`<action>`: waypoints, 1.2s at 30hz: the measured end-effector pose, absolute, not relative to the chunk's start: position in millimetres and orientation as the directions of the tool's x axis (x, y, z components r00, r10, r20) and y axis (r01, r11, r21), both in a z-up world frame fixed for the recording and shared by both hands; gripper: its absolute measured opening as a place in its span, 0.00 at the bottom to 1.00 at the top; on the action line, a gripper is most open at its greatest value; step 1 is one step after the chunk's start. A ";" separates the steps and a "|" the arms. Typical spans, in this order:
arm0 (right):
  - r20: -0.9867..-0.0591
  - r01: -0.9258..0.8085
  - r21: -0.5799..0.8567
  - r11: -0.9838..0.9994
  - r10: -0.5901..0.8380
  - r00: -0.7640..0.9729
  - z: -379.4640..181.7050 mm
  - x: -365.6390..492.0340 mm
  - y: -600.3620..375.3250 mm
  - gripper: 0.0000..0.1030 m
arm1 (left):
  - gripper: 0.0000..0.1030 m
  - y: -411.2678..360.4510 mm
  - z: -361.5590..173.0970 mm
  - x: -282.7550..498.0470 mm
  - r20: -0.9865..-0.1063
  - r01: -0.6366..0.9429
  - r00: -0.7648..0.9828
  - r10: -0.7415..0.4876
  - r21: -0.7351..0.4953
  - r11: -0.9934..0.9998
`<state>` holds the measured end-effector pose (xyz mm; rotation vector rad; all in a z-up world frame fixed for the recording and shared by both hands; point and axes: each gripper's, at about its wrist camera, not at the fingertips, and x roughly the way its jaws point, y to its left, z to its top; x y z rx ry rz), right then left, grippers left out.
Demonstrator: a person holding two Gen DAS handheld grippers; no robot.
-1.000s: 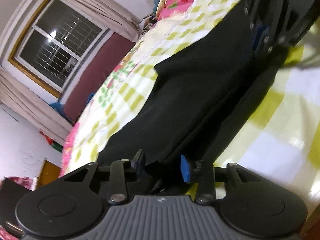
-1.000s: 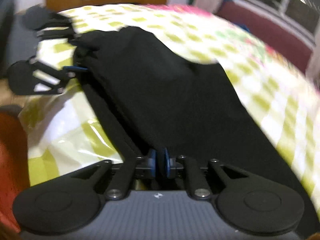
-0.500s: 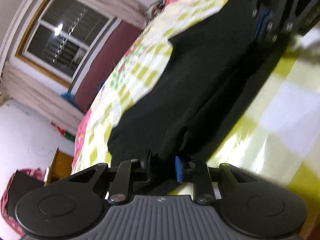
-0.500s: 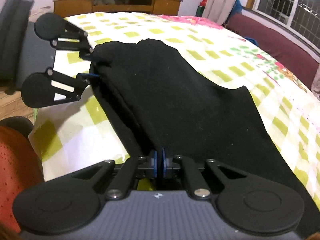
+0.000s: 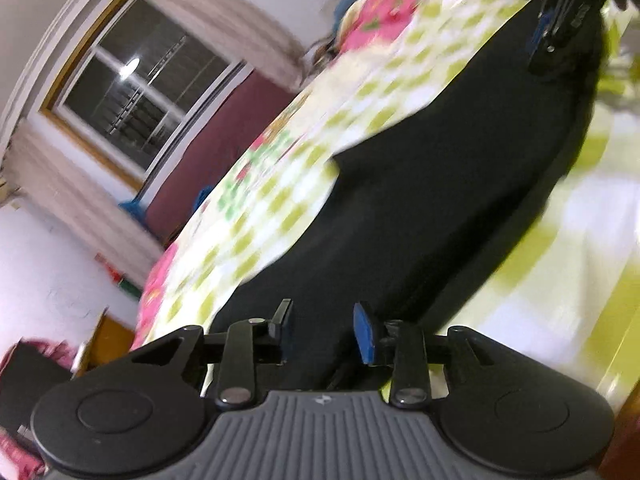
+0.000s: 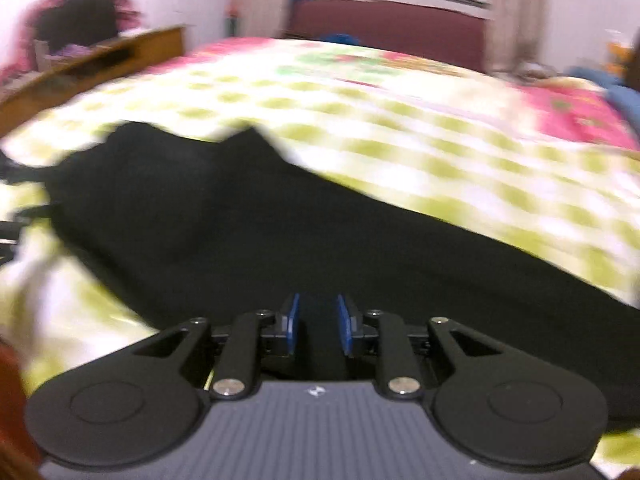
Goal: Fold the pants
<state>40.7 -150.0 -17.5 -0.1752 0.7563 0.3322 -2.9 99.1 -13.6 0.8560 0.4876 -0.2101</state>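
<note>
Both jaws have just been opening: the left gripper [image 5: 322,330] and right gripper [image 6: 318,326] stand narrowly parted, black pants [image 6: 280,232] between the pads on the checked bed [image 6: 440,132]; I'd flatten the fold before regripping

Matt black cloth pants [image 6: 280,216]; soft checked cotton bedspread [image 6: 440,128].

Motion smears both views: my bedspread [image 6: 400,128]'s checks run together, and the pants [image 6: 280,220] lose their folds in flat black. My right tool [image 5: 560,20] is cut off at the left view's top edge, its pads unreadable.
</note>
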 end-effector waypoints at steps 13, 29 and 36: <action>-0.795 -0.510 -0.181 0.841 0.180 0.579 -60.7 36.2 -209.1 0.27 | 0.44 -69.7 -41.2 40.7 -0.659 0.687 0.687 -0.305 0.452 0.569; -0.784 -0.511 -0.125 0.851 0.231 0.576 -55.5 47.4 -224.4 0.36 | 0.54 -97.3 -38.9 45.4 -0.680 0.751 0.638 -0.362 0.443 0.490; -0.802 -0.484 -0.032 0.875 0.266 0.535 -46.3 21.2 -246.4 0.33 | 0.51 -91.5 -39.3 24.4 -0.707 0.799 0.590 -0.390 0.440 0.410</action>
